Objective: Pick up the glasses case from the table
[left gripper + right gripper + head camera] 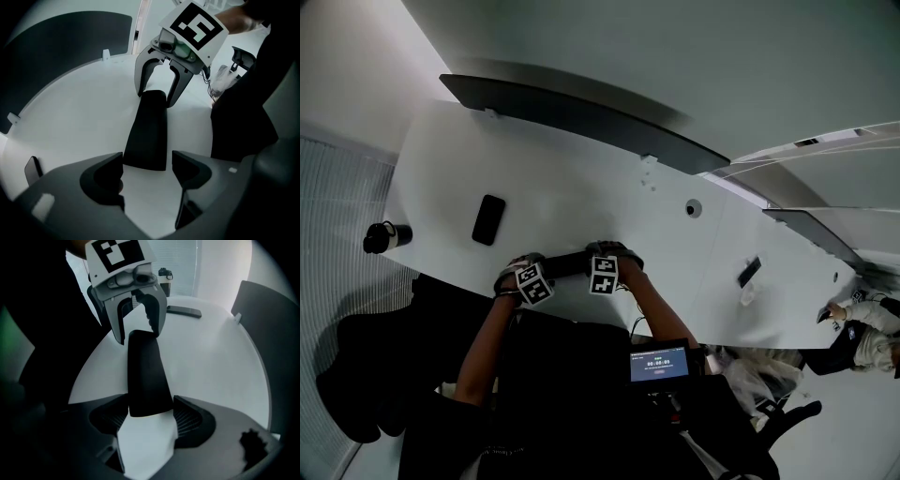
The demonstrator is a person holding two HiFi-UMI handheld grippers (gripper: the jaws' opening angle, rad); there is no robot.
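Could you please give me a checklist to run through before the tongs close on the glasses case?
1. Left tongs open: ok.
2. Right tongs open: ok.
3. One end of the glasses case lies between the left tongs: ok.
4. Its other end lies between the right tongs: ok.
5. Case lies flat on the table, nothing on top of it: ok.
6. Tongs low enough to grip its sides: cannot tell.

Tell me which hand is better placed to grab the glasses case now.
Right, narrowly. One end of the glasses case lies well inside the open right tongs; the open left tongs only reach its other end with their tips.
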